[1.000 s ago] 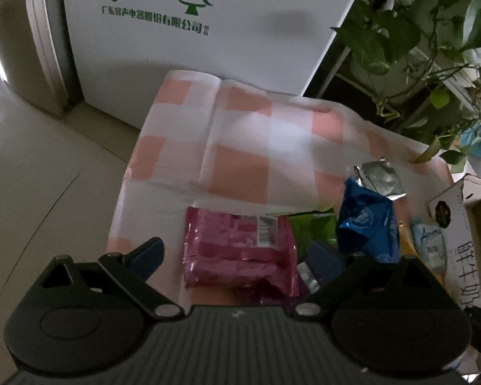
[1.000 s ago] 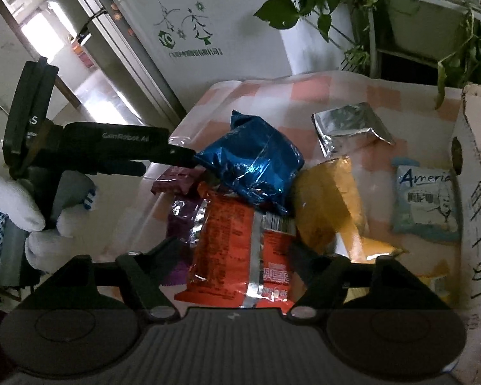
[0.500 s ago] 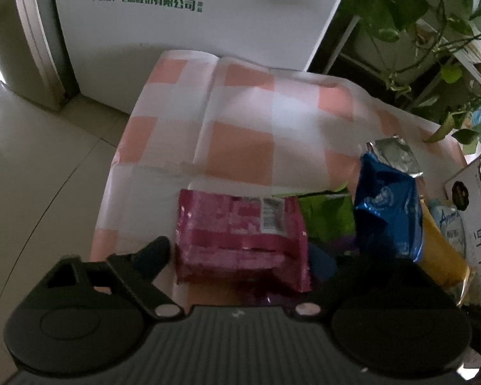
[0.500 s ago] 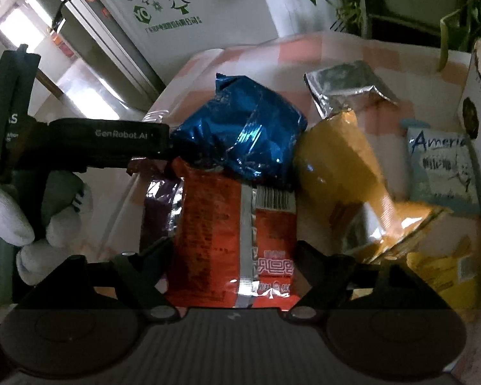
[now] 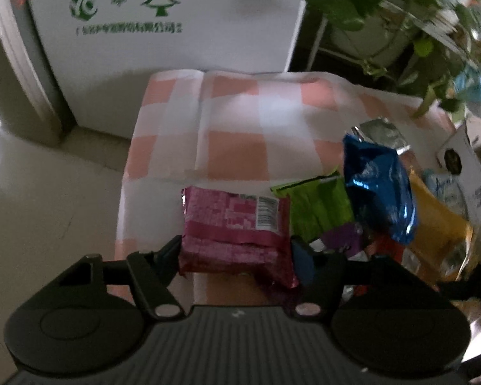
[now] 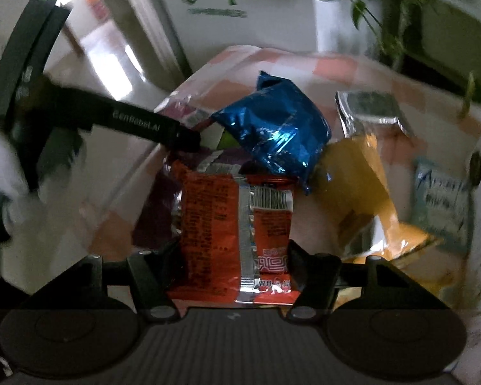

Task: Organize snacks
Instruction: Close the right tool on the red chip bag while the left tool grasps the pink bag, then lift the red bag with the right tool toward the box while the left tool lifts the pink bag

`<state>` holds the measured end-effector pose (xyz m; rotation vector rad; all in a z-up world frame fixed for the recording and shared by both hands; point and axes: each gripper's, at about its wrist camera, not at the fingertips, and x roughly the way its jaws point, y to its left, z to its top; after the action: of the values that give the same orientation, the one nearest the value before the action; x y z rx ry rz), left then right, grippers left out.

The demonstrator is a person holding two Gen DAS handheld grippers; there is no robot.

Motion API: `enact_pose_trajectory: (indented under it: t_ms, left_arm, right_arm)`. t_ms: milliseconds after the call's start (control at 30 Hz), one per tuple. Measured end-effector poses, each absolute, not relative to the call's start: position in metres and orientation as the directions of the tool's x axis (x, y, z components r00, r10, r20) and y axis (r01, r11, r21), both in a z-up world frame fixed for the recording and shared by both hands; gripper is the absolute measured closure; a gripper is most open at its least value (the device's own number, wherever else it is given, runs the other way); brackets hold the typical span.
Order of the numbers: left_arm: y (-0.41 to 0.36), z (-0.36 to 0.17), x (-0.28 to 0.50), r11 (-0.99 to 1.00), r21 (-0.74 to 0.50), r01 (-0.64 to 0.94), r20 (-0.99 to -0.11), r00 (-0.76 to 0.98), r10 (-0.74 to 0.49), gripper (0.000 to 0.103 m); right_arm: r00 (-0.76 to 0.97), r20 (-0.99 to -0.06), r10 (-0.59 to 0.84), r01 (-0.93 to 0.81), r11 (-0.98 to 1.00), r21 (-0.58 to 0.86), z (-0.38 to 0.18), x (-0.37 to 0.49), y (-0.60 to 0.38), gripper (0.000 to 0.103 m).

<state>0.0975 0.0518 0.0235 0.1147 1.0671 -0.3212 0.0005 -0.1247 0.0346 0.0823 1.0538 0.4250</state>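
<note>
My left gripper (image 5: 237, 253) has its jaws just closing in on the pink packet (image 5: 237, 227), which lies on the checked table (image 5: 234, 122) beside a green packet (image 5: 320, 205); both fingers touch its sides. My right gripper (image 6: 234, 260) has likewise been closing, its jaws now pinching the red packet (image 6: 237, 224) at its near end. A blue bag (image 6: 275, 128) rests just beyond, an orange bag (image 6: 362, 189) to its right.

"GenRobot.AI" on left tongs (image 6: 189, 136)
</note>
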Motion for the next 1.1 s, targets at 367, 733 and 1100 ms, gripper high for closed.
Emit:
enact_pose_trajectory:
  t_ms: [367, 733, 1100]
  left_arm:
    - [0.046, 0.007, 0.107, 0.959, -0.041, 0.281, -0.883, 0.439, -0.167, 0.028]
    - [0.036, 0.024, 0.089, 0.932, 0.048, 0.358, -0.849, 0.507, -0.151, 0.04]
    - [0.029, 0.053, 0.063, 0.914, 0.128, 0.385, -0.796, 0.589, -0.137, 0.04]
  right_arm:
    - [0.403, -0.844, 0.354, -0.28, 0.926, 0.254, 0.028, 0.002, -0.12, 0.024]
    - [0.412, -0.833, 0.369, -0.356, 0.907, 0.225, 0.039, -0.002, -0.119, 0.033]
    - [0.484, -0.8, 0.354, -0.409, 0.9, 0.15, 0.062, -0.012, -0.124, 0.033]
